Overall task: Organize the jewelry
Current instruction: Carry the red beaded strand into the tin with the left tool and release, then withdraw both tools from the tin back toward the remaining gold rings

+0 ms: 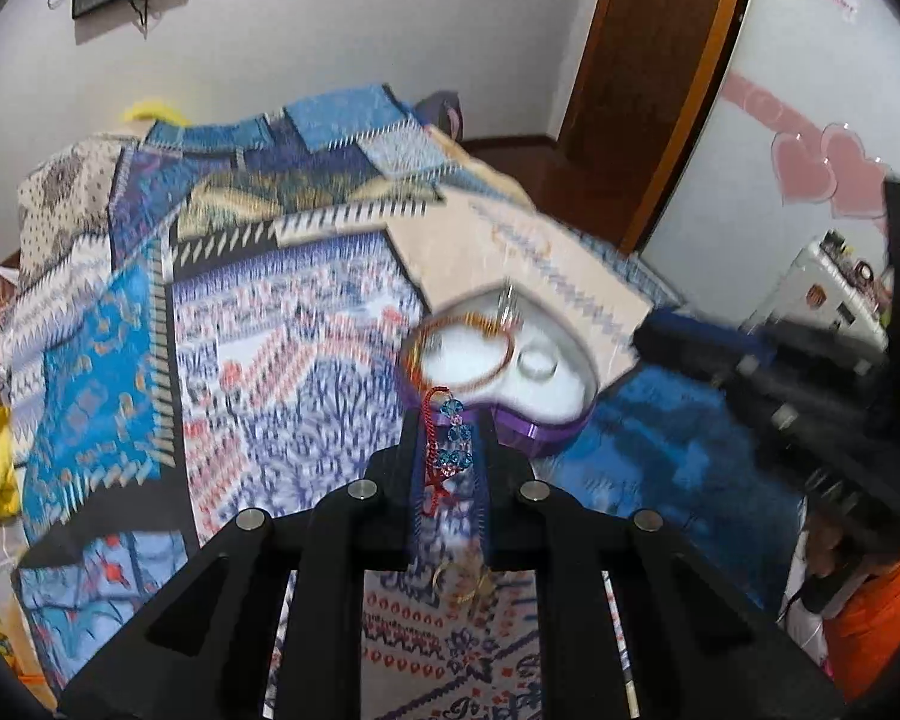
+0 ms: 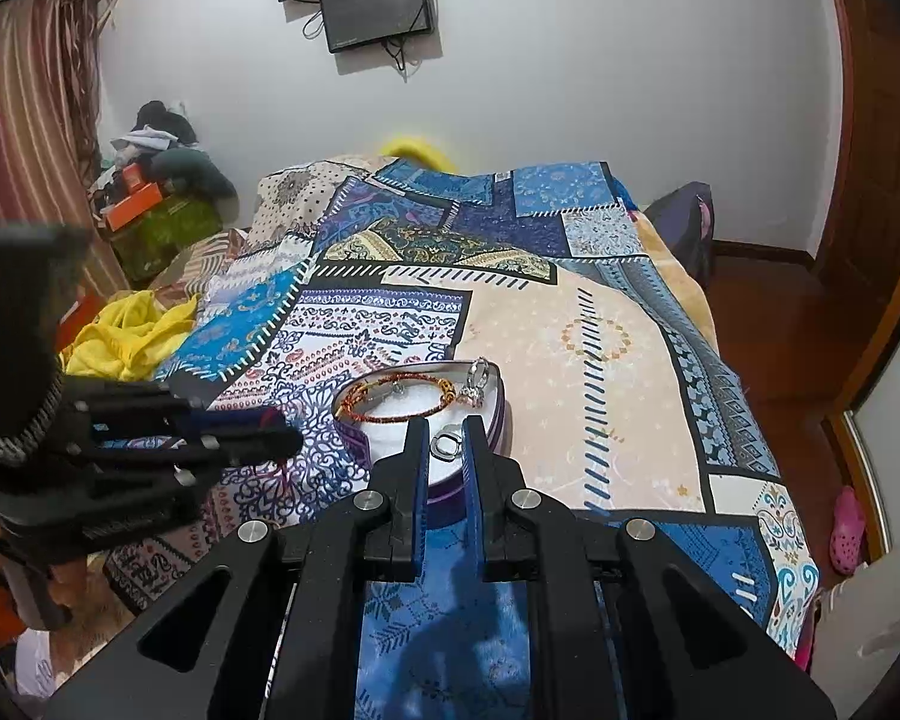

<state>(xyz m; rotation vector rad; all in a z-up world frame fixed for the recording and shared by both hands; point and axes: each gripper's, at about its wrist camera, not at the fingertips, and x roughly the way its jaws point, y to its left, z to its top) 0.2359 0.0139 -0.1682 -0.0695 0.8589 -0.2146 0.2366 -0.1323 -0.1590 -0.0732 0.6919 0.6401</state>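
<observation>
A purple heart-shaped jewelry box [image 1: 540,435] with a white lining lies open on the patterned bedspread. In it lie a beaded orange bangle [image 1: 504,360], a silver ring [image 1: 537,363] and silver earrings [image 2: 477,384]. My left gripper [image 1: 450,450] is shut on a red cord bracelet with blue crystal beads [image 1: 453,441], held just at the box's near edge. My right gripper [image 2: 446,429] is open and empty, its fingers on either side of the ring [image 2: 447,444] above the box [image 2: 498,414]. The left gripper also shows in the right wrist view [image 2: 270,438], left of the box.
The box sits on a bed with a blue and cream patchwork spread [image 2: 600,330]. More small gold jewelry [image 1: 462,582] lies on the spread under my left gripper. Yellow cloth [image 2: 129,333] lies at the bed's left. A wooden door [image 1: 648,78] stands at the right.
</observation>
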